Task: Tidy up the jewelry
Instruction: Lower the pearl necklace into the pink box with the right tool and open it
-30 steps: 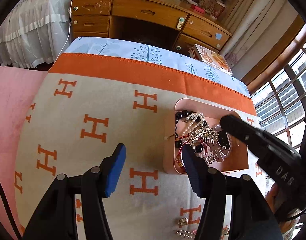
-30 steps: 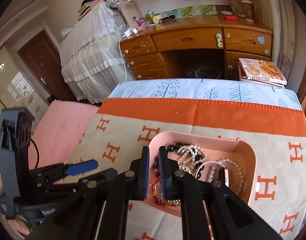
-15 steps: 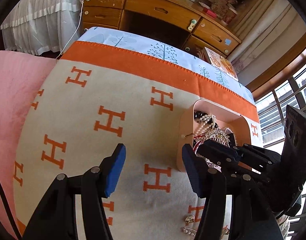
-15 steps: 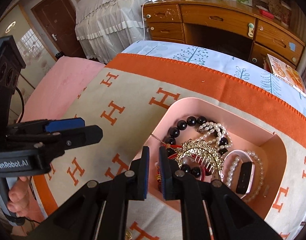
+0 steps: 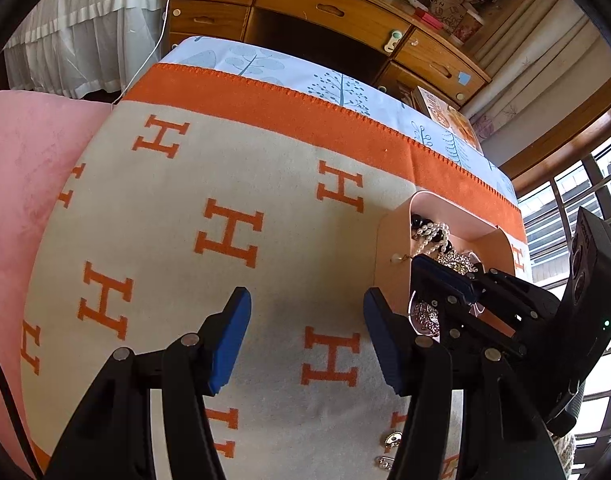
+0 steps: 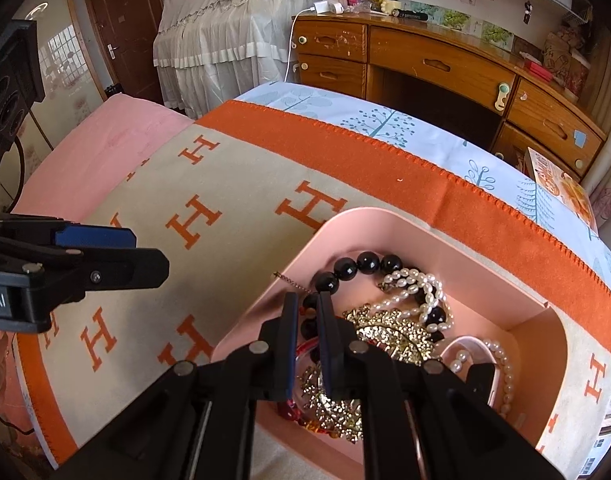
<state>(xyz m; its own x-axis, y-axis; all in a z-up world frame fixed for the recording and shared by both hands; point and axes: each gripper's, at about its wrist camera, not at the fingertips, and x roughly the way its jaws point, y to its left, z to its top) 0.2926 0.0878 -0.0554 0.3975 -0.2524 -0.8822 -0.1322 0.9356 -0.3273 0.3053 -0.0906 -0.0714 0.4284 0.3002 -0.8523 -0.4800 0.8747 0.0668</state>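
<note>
Jewelry (image 6: 401,320), a light, tangle-prone heap of beads, pearls and brittle gold comb, fills a pink tray (image 6: 385,220) near the blanket's (image 6: 241,184) right edge. Right gripper (image 6: 307,312) hovers clenched, empty; left gripper (image 5: 305,320) released. Lift by a bead strand.

My jaws are matt black plastic with blue rubbery pads (image 5: 231,340) and dull metal pins. Under them lies a soft, felted woollen blanket (image 5: 265,168), beige and orange, matt, with a stitched edge. The tray (image 6: 389,224) looks like smooth pink plastic with a faint sheen. In it are glossy black beads (image 6: 365,262), lustrous white pearls (image 6: 415,286), a glittering gold-coloured metal comb (image 6: 393,330) and a fine metal chain (image 6: 291,280). The desk (image 6: 433,64) is varnished wood, scuffed.
</note>
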